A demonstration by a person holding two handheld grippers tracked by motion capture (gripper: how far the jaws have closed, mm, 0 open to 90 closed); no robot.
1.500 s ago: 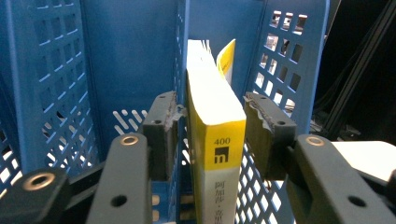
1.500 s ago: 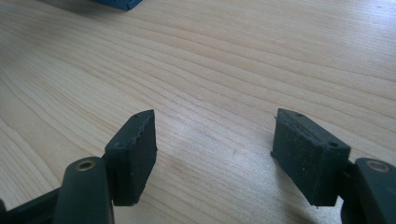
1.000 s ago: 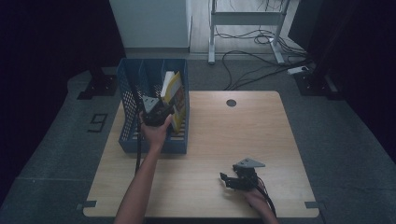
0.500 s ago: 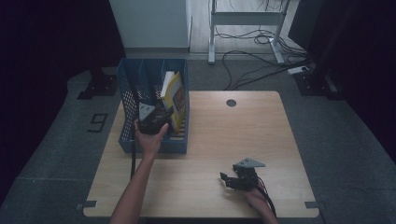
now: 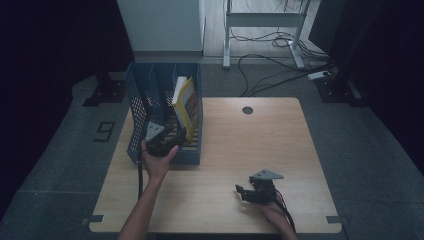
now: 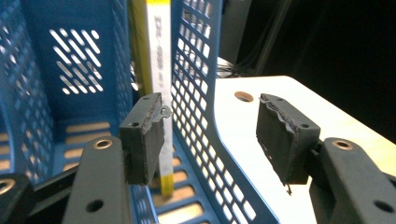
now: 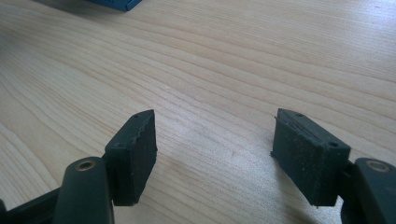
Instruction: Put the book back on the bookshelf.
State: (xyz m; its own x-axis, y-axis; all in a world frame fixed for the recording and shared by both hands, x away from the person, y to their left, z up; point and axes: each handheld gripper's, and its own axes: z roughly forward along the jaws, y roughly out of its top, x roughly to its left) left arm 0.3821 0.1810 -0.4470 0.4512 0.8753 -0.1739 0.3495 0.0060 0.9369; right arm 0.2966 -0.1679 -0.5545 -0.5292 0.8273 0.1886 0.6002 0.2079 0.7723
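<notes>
A wooden table (image 5: 280, 150) seen from above. A blue file rack (image 5: 136, 107) with mesh walls stands at the table's far left corner, its open front facing the person. A yellow book (image 5: 187, 102) stands upright in the rack's right-hand compartment, leaning against the right wall, its long axis running up and down.

The left gripper (image 5: 167, 141) is held at the rack's open front, low and near its right side. In the left gripper view its jaws stand apart with nothing pressed between them. They straddle the rack's right mesh wall (image 6: 196, 107): one jaw is inside the compartment, the other outside over the bare table. The book's spine (image 6: 159, 74) rises just behind the inner jaw, slightly beyond its tip. Judging from this, the left hand is much the nearer one to the book, which lies ahead of and a little inward from the jaws.

The right gripper (image 5: 245, 192) rests near the table's near right edge, well apart from the rack, jaws apart over bare wood.
</notes>
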